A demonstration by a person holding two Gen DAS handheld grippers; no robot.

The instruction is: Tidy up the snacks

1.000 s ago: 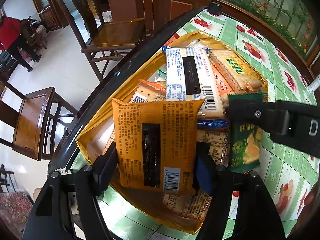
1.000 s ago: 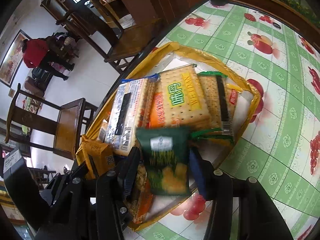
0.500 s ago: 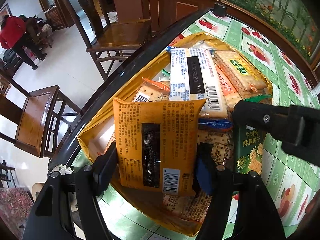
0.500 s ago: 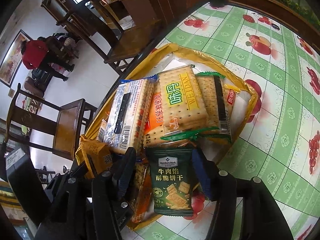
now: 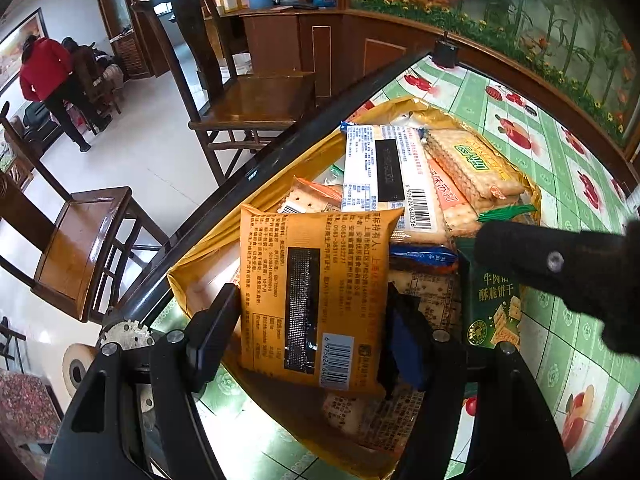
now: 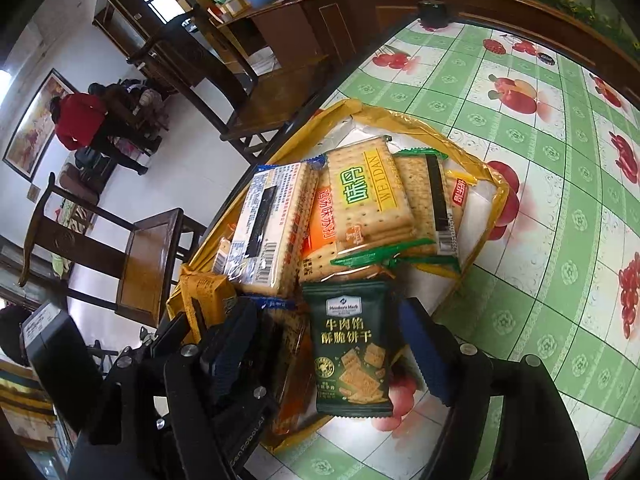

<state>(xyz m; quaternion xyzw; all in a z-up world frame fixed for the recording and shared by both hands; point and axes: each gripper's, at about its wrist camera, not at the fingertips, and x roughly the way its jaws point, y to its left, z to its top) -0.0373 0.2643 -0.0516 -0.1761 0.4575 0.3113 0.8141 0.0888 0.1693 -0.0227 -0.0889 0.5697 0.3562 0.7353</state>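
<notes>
Room: white tiled floor, dark wooden chairs along the near edge, a person in a red top bent over at the far side.
Surface: a round top under a green checked cloth printed with red fruit, with a dark rim.
Yellow bag: lies opened flat on the surface near its edge, with the snacks heaped on it.
Cracker stack: a white pack with a barcode lies beside an orange-labelled pack; a green-and-yellow labelled pack lies on top, tilted.
Orange packet: upright, back side facing out, barcode low, over the near end of the bag.
Left gripper: its fingers press on both side edges of the orange packet and hold it.
Green biscuit packet: lies face up at the near end of the bag, partly over the bag's edge and the cloth.
Right gripper: its fingers are opening; the green biscuit packet sits between them with a gap on each side, so nothing is gripped.
</notes>
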